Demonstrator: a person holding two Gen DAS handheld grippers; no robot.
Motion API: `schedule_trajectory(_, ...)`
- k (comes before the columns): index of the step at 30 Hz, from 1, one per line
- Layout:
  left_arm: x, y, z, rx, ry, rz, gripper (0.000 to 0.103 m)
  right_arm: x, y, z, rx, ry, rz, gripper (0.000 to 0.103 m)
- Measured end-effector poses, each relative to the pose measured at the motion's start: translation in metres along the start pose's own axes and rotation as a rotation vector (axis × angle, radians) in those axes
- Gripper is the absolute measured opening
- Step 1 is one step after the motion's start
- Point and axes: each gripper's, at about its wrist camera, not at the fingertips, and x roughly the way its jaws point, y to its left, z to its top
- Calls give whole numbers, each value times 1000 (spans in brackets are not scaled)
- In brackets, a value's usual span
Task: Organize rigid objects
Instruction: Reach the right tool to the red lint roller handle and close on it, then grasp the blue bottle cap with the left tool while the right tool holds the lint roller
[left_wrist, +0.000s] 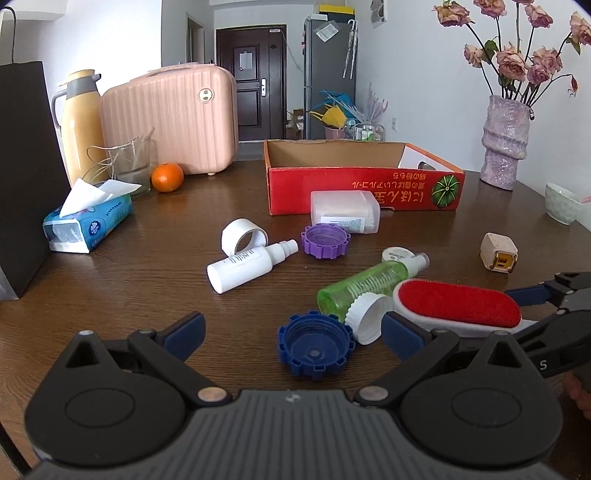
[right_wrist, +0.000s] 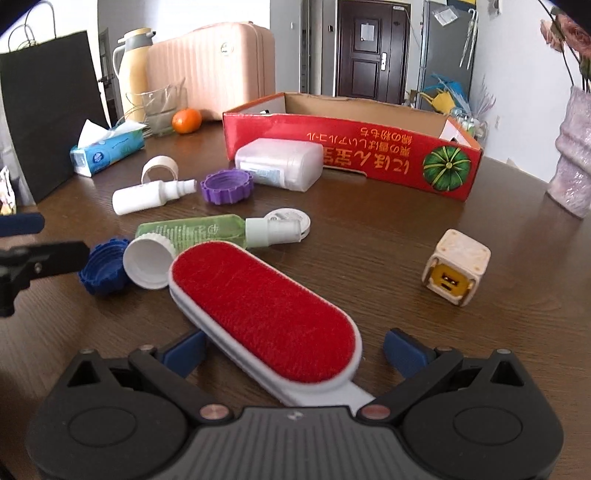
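The right gripper (right_wrist: 293, 350) is spread wide w/ the lint brush (right_wrist: 264, 314) lying between its jaws, not clamped yet; prob. lined up that way so the jaws can close across the brush's narrow width near the handle end. The left gripper (left_wrist: 293, 328) is also spread, grasping nothing, w/ the blue cap (left_wrist: 316, 349) sitting just ahead between its tips, likely its pick. The rigid bits lie loose on the dark wood-grain desk (left_wrist: 147, 288), none visibly in the red cardboard box (left_wrist: 364, 190), which stands open at the back, apparently the drop spot; its interior is only partly visible. Brush: flat oval, fuzzy red pad on a hard white plastic frame. Touching its far end is a white ribbed cap (right_wrist: 147, 264) on its side, beside the green translucent spray bottle (right_wrist: 192, 230), also lying down. Further off: white opaque spray bottle (left_wrist: 249, 264), purple notched cap (left_wrist: 325, 242), tape roll (left_wrist: 242, 236), frosted rectangular container (left_wrist: 345, 212) against the box front, and a cream cube plug (right_wrist: 456, 271) w/ yellow face, well apart on the right. Hard, smooth plastics mostly; round ones may roll.
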Motion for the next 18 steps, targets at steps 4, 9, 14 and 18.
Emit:
schedule_trajectory(4, 5, 0, -1, -5, 12, -4, 103, 1, 1, -3, -4, -33, 22, 99)
schedule_trajectory(9, 5, 2, -2, -15, 11, -7, 103, -7, 5, -6, -26, -61, 28, 75)
schedule_trajectory(14, 4, 0, -3, -10, 14, -8, 103, -12, 10, -9, -39, -74, 17, 59)
schedule_trajectory(18, 3, -1, -4, -8, 13, -8, 103, -16, 16, -12, -47, -85, 4, 56)
